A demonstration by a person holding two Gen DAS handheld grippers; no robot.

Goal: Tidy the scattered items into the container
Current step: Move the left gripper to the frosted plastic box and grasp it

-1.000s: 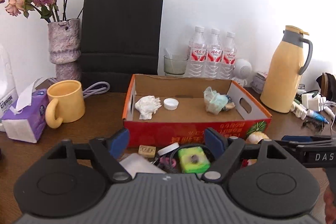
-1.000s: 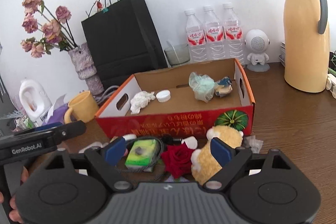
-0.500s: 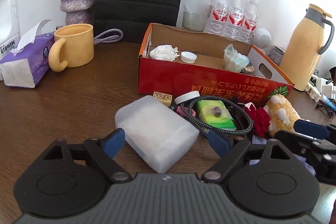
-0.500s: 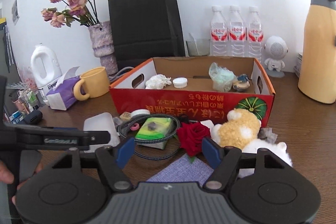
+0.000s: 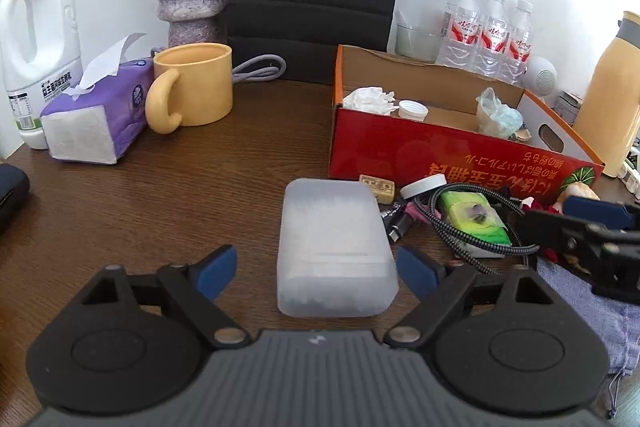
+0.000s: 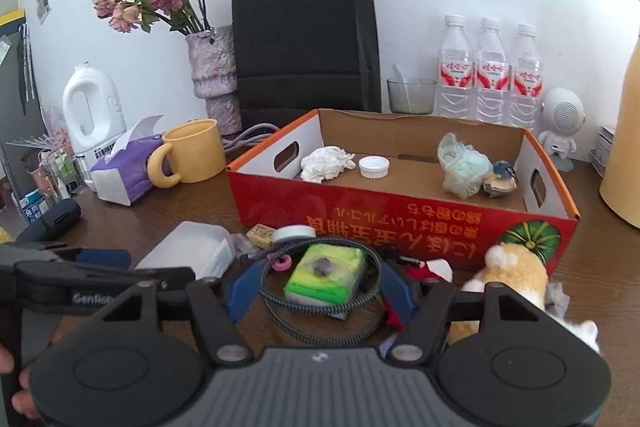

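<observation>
The red cardboard box (image 5: 440,155) (image 6: 400,211) holds a crumpled tissue (image 6: 326,163), a white cap (image 6: 374,167) and a wad of plastic bag (image 6: 464,167). In front of it a translucent plastic case (image 5: 334,247) lies flat between the jaws of my left gripper (image 5: 316,271). Those jaws are closing, and the pads stand clear of the case's sides. My right gripper (image 6: 318,291) is closing around a green pack (image 6: 326,275) ringed by a braided cable (image 6: 280,303); its pads are close beside the loop, not pressing. A plush toy (image 6: 516,267) lies to the right.
A white lid (image 6: 294,233), a tan block (image 6: 260,233) and a pink ring (image 6: 282,263) lie by the box front. A yellow mug (image 5: 196,89), tissue pack (image 5: 96,123) and white jug (image 5: 36,35) stand left; bottles (image 6: 488,71) and a thermos (image 5: 612,91) behind and right.
My left gripper sank and swung onto the translucent case, which now lies between its jaws. My right gripper slid left from the rose and plush toy to the green pack, its jaws narrowing.
</observation>
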